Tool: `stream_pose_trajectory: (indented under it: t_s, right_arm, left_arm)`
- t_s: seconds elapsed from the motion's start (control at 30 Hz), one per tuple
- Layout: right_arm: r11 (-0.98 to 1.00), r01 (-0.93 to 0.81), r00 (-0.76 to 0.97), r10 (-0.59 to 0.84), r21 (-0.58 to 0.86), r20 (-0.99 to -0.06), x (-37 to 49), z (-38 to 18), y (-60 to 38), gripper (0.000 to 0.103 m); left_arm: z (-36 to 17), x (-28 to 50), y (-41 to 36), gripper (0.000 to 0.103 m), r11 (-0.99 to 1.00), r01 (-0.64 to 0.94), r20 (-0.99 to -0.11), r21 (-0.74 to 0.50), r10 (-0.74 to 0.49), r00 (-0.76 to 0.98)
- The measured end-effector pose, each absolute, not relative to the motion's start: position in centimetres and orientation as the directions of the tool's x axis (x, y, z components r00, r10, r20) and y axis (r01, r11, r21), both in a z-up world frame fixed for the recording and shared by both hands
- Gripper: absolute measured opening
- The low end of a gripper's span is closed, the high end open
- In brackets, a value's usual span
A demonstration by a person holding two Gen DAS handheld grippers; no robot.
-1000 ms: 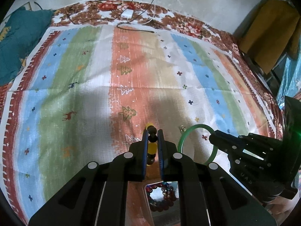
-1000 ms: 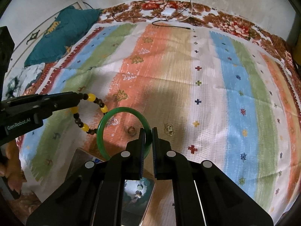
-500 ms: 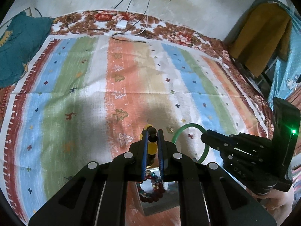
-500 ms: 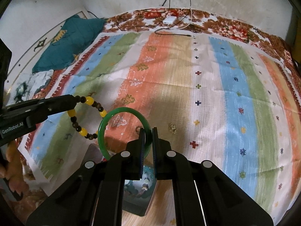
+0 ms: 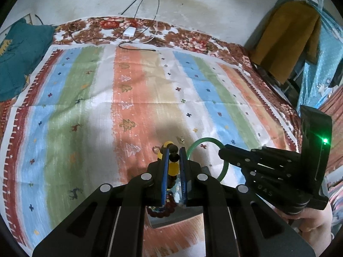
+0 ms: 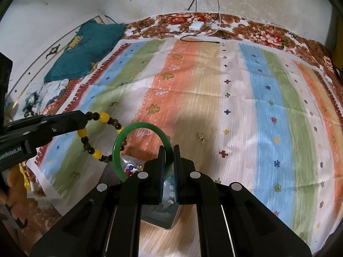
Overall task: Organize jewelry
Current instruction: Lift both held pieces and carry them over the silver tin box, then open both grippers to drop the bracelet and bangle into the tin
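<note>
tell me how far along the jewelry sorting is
Partly done: the box below both grippers already holds beaded pieces, including a dark red bracelet. In hand: the left gripper grips the yellow and brown bead bracelet, and the right gripper grips the green bangle, both above the box. Left: two small pieces on the striped cloth.

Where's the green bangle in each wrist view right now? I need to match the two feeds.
Left wrist view: the green bangle sits right of centre, lower half, clamped by the right gripper entering from the right.
Right wrist view: the bangle is lower centre-left, pinched between the right gripper's fingers.
Shared landmark: the bead bracelet, held by the left gripper, hangs just left of the bangle in both.
</note>
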State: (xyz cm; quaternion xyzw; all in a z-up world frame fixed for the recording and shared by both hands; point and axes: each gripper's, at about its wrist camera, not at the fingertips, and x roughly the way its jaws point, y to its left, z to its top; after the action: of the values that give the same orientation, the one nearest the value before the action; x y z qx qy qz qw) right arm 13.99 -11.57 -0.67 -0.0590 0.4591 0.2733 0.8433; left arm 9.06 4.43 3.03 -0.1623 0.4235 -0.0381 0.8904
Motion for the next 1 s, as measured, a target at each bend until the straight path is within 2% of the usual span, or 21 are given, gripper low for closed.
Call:
stream_pose_trajectory:
  t_s: [0.33,0.8,0.83,0.87,0.93,1.0]
  right_arm:
    - [0.834,-0.532,0.412,0.406,0.147,-0.816,12.3,-1.1,-11.8,0.009]
    - [0.814,-0.56,0.358,0.404,0.153,-0.842,11.6,-2.3,-11.2,0.011]
    - [0.811,-0.563,0.347,0.409,0.162,-0.844,11.6,-2.5,-11.1,0.014]
    - [0.813,-0.558,0.345,0.408,0.165,-0.845,11.7,-2.5,-11.2,0.027]
    - [0.824,-0.542,0.362,0.406,0.165,-0.839,12.0,-2.3,-11.4,0.047]
    - [0.835,-0.523,0.375,0.404,0.169,-0.834,12.4,-2.1,-11.9,0.048]
  left_arm:
    - [3.1,7.0,3.2,0.009,0.947,-0.048,-0.738,-0.317,-0.214,0.64]
    - [1.2,7.0,2.1,0.009,0.945,-0.06,-0.781,-0.323,-0.23,0.58]
    - [0.8,7.2,2.4,0.011,0.941,-0.075,-0.789,-0.331,-0.232,0.569]
    - [0.6,7.3,2.6,0.02,0.94,-0.084,-0.793,-0.332,-0.23,0.563]
    - [0.2,7.5,3.2,0.033,0.939,-0.106,-0.801,-0.327,-0.216,0.558]
    - [0.0,7.6,3.7,0.037,0.937,-0.122,-0.804,-0.328,-0.208,0.558]
